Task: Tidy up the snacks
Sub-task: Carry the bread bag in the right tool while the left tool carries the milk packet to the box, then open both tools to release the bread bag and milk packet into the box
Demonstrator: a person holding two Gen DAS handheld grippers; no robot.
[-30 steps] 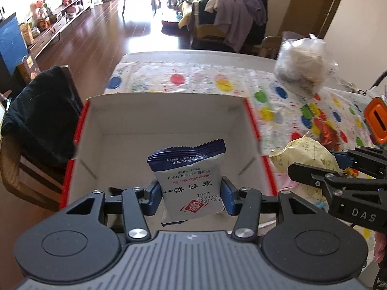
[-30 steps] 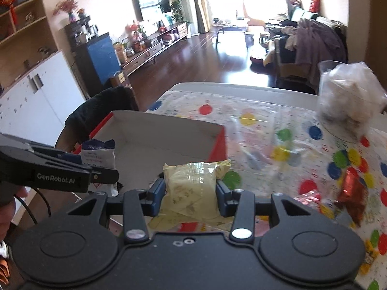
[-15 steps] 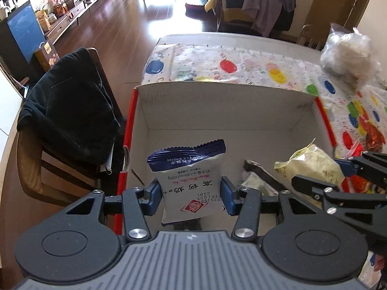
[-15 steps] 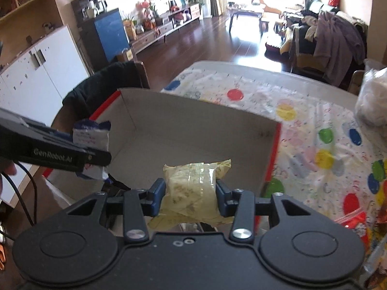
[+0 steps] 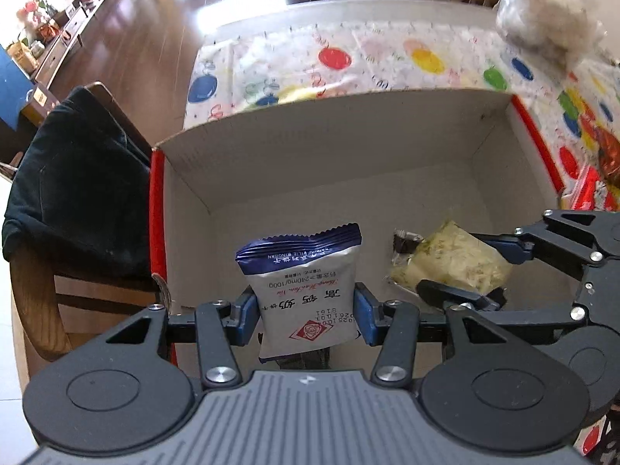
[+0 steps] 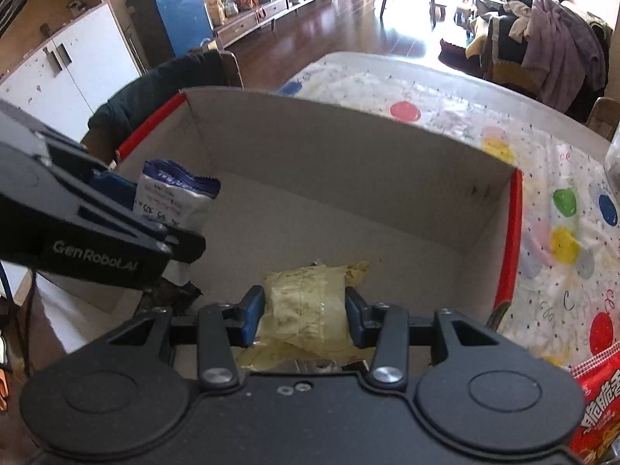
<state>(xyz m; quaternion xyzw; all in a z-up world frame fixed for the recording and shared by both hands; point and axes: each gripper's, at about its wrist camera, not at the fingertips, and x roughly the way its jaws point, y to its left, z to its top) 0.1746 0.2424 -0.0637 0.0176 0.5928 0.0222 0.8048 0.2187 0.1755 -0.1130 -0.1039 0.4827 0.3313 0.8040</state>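
Blue-and-white crinkled foil up front: the left tongs (image 5: 306, 319) are clamped on a biscuit packet (image 5: 302, 290), its serrated seal pointing up. Beside it, the right tongs (image 6: 306, 316) pinch a soft yellow snack pouch (image 6: 310, 302), creased and slightly translucent. Both have swung in from over the tabletop a second ago and now hang inside the cardboard box (image 5: 329, 162), low over its plain grey floor, so release looks close. A dark wrapper (image 5: 405, 242) already lies there. Beyond the red-edged rim, the polka-dot tablecloth (image 5: 387, 50) still carries a red snack bag (image 6: 600, 403).
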